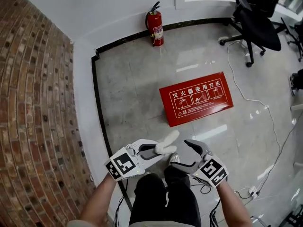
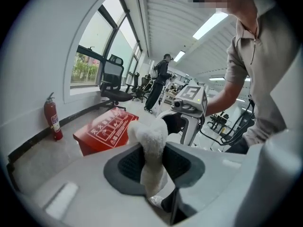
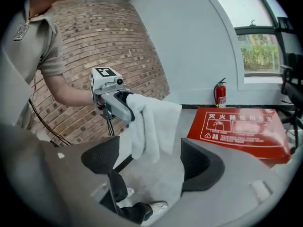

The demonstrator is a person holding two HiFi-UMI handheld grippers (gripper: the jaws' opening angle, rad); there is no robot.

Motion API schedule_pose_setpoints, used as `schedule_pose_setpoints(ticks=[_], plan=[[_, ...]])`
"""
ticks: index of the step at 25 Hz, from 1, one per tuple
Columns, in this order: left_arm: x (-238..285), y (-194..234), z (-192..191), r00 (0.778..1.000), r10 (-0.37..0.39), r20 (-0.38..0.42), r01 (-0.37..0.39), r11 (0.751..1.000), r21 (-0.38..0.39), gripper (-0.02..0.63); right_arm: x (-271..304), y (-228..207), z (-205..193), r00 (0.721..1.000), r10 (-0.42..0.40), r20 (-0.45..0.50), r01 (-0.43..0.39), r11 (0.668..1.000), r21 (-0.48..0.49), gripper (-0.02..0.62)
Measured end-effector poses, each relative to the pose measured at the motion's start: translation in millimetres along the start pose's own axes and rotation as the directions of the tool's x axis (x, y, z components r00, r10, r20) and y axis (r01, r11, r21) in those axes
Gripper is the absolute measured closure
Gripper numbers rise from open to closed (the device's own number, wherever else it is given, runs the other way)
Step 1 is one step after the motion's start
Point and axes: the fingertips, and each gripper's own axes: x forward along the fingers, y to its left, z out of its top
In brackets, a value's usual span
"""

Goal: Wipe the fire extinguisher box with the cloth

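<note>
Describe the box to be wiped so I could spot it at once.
A red fire extinguisher stands against the white wall. Out on the pale floor before it lies the fire extinguisher box: low, flat, red, its top printed with white characters and pictures.

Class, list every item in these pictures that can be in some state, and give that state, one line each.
left gripper: shut on the cloth
cloth: pinched, hanging from the left gripper
right gripper: open, gripping nothing
fire extinguisher box: lying flat on the floor, label face up
fire extinguisher: upright by the wall
office chair: upright, unoccupied
</note>
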Motion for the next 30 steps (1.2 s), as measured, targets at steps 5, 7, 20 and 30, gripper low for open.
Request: schedule_pose_setpoints(ticks=[5, 7, 20, 30], plan=[[-32, 13, 60, 0.997, 0.041, 0.059, -0.039, 0.999, -0.031, 0.506, -23, -7, 50, 0.999, -0.024, 0.03, 0.024, 1.0, -0.003, 0.205], [-44, 19, 74, 0.996, 0.042, 0.073, -0.039, 0.998, -0.04, 0.506, -28, -10, 71, 0.998, -0.024, 0.056, 0.024, 1.0, 0.0, 0.229], [-47, 0, 193, 0.952, -0.3, 0.063, 0.295, 0.952, 0.081, 0.506, -80, -29, 186, 0.983, 0.112, 0.144, -0.102, 0.992, -0.075, 0.03], [89, 27, 312, 0.993, -0.068, 0.095, 0.067, 0.998, 0.014, 0.503, -218, -149, 190, 0.938, 0.028, 0.347, 0.017, 0.992, -0.125, 0.424]])
